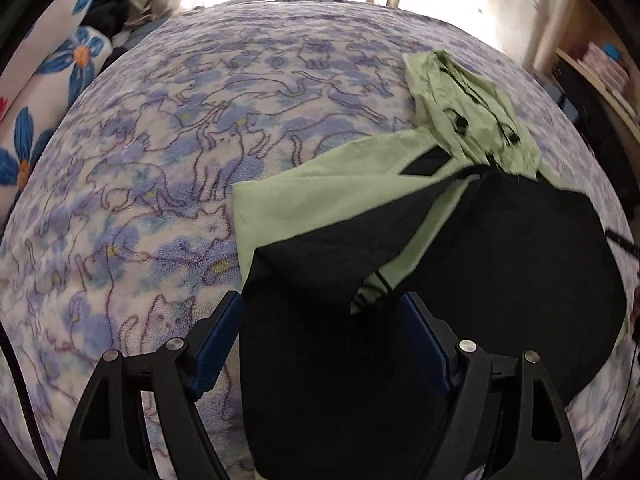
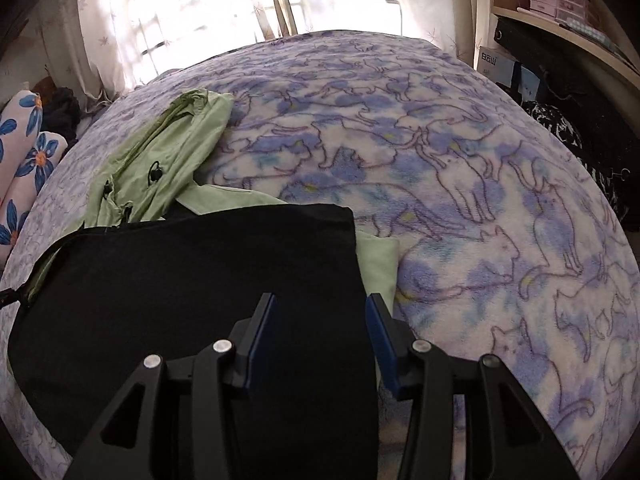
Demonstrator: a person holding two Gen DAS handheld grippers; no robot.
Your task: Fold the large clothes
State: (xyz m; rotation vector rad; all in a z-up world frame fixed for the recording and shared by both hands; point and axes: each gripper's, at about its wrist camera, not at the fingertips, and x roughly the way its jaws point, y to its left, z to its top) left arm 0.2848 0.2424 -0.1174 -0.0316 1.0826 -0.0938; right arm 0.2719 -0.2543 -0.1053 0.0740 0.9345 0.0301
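Left wrist view: a cat-print blanket (image 1: 200, 152) covers the bed, with flowered pillows (image 1: 48, 80) at the left edge. The green-and-black jacket (image 1: 460, 240) is laid on the blanket, its long axis running from the camera toward the crumpled hood (image 1: 468, 112). The left tool (image 1: 320, 312) is spread wide over the black hem, its pads not pressing.

Right wrist view: shelves (image 2: 560, 12) are seen at right. The jacket (image 2: 180, 280) lies left. The right tool (image 2: 320, 304) is half open, straddling the black edge, nothing gripped.

Jacket (image 2: 192, 280) on blanket (image 2: 480, 200); hood (image 2: 160, 148) probably farthest.
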